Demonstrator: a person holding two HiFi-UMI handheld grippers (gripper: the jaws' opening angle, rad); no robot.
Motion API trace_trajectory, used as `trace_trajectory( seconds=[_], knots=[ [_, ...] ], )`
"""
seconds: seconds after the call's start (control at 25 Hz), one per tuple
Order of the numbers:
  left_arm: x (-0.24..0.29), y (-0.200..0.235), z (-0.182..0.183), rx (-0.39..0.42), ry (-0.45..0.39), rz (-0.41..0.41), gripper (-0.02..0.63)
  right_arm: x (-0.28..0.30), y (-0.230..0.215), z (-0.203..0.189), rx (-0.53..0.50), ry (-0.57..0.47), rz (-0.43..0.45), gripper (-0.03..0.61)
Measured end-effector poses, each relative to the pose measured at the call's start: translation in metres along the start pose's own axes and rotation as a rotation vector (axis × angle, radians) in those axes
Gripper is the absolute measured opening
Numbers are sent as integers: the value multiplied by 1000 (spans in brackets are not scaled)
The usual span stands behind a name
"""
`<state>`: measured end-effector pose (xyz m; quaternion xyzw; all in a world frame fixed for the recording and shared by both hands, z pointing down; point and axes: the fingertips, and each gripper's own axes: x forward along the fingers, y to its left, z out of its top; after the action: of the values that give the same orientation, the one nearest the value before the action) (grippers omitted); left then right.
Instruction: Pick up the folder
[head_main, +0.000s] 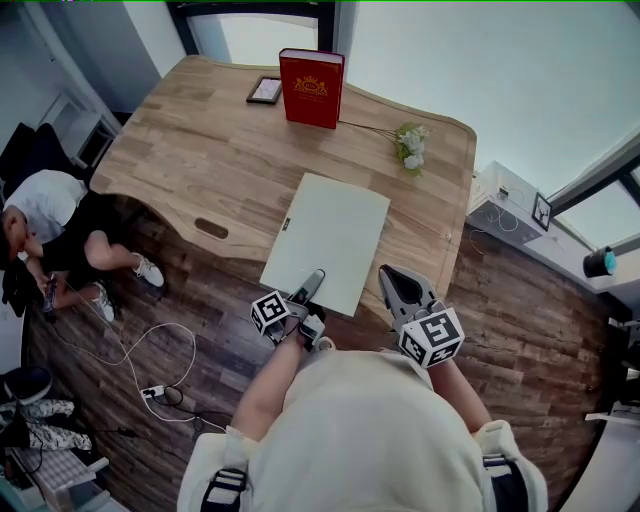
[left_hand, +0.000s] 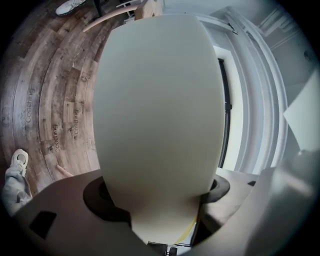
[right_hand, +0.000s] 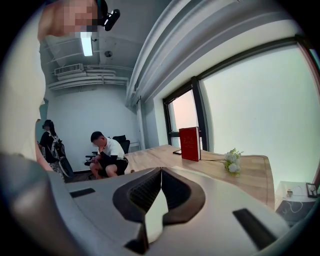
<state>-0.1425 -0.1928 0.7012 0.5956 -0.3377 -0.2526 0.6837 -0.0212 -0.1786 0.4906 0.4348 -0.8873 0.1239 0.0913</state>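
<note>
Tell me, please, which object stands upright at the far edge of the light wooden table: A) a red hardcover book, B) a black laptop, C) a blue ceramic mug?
A: the red hardcover book stands on end near the far edge of the light wooden table, as the head view shows.

Head view overhead, gripper views low, left against folder (left_hand: 160, 100), right across desk (right_hand: 250, 175)

Ahead of the right gripper (right_hand: 160, 169) stretched a curved wooden desk (right_hand: 250, 175) under broad, bright windows (right_hand: 260, 100). Beyond it stood a pale wall (right_hand: 100, 120), a black office chair (right_hand: 121, 142) and a lit ceiling tube (right_hand: 90, 50) — below, a dark plank floor (head_main: 200, 330).
</note>
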Motion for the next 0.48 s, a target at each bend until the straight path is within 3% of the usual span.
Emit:
trace_trajectory(
  seconds=[0.48],
  knots=[
    [-8, -10, 4, 42, 27, 0, 324, 10, 6, 1, 4, -10, 9, 18]
  ],
)
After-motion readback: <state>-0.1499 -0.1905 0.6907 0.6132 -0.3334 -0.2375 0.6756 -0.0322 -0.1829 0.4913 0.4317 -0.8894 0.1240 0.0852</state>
